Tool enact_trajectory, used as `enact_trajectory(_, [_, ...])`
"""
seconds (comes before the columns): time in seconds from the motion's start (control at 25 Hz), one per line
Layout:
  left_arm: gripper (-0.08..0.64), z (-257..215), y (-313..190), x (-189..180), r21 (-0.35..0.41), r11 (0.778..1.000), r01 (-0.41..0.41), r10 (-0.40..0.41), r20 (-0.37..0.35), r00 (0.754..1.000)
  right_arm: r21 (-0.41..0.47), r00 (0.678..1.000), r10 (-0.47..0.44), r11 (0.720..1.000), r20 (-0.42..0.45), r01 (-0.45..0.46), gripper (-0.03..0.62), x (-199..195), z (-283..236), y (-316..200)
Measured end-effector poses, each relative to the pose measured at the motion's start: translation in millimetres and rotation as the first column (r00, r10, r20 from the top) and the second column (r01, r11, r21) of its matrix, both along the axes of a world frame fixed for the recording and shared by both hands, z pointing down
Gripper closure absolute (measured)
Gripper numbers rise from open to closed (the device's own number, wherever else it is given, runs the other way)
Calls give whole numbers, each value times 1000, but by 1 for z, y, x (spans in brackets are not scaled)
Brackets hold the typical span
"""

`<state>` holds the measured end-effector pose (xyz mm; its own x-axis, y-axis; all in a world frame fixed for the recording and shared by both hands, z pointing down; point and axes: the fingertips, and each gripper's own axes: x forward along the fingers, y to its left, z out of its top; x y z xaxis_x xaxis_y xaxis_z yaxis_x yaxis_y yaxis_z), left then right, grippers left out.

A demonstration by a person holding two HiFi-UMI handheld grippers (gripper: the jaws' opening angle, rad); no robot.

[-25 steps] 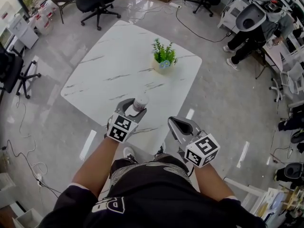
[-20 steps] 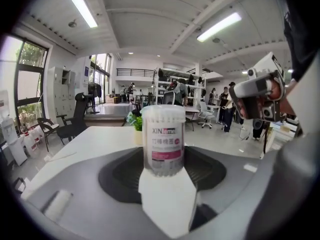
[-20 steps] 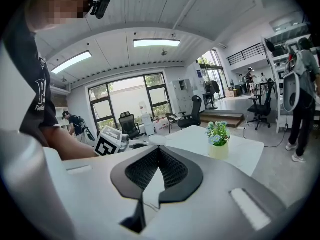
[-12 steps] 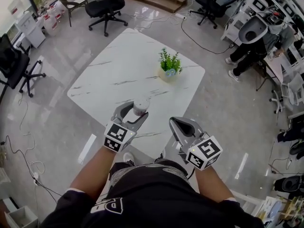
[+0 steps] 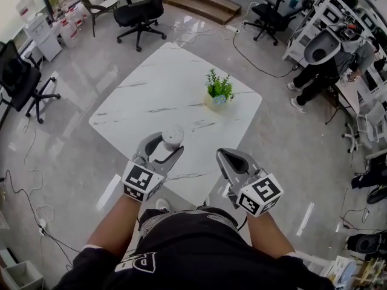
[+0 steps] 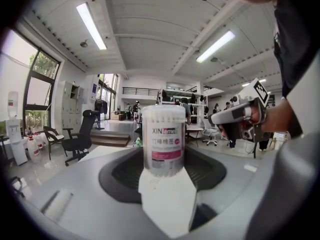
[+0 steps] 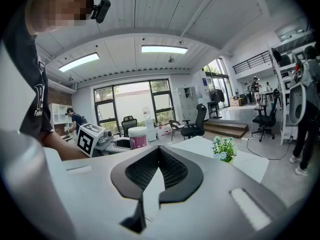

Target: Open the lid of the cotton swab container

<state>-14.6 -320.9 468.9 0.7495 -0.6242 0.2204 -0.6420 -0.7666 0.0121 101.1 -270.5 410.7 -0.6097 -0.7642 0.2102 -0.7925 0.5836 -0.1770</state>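
Observation:
The cotton swab container (image 6: 163, 140) is a clear round tub with a white lid and a pink-and-white label. It stands upright between the jaws of my left gripper (image 5: 170, 147), which is shut on it and holds it in the air above the table's near edge. In the head view the container's lid (image 5: 173, 136) shows at the left gripper's tip. My right gripper (image 5: 227, 157) hangs to the right of it, jaws shut with nothing between them. In the right gripper view the container (image 7: 138, 137) appears at the left, held by the left gripper (image 7: 107, 141).
A white marble table (image 5: 157, 95) lies below, with a small potted plant (image 5: 219, 89) near its far right corner. Black office chairs (image 5: 144, 9) stand beyond it and at the left. A person (image 5: 329, 56) sits at desks at the upper right. Cables run over the floor.
Both grippers have risen. The left gripper has lifted the container up off the table and drawn it nearer to me; the right gripper rose a little and stayed shut.

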Motion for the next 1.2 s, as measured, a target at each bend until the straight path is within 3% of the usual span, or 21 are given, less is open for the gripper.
enact_trajectory(0.56, [258, -7, 22, -8, 17, 1000, -14, 15, -56, 998, -24, 999, -40, 999, -34, 39, 592, -12, 12, -2])
enact_trajectory(1.2, [258, 1, 23, -7, 11, 999, -33, 34, -52, 998, -29, 997, -53, 998, -55, 52, 589, -14, 17, -6])
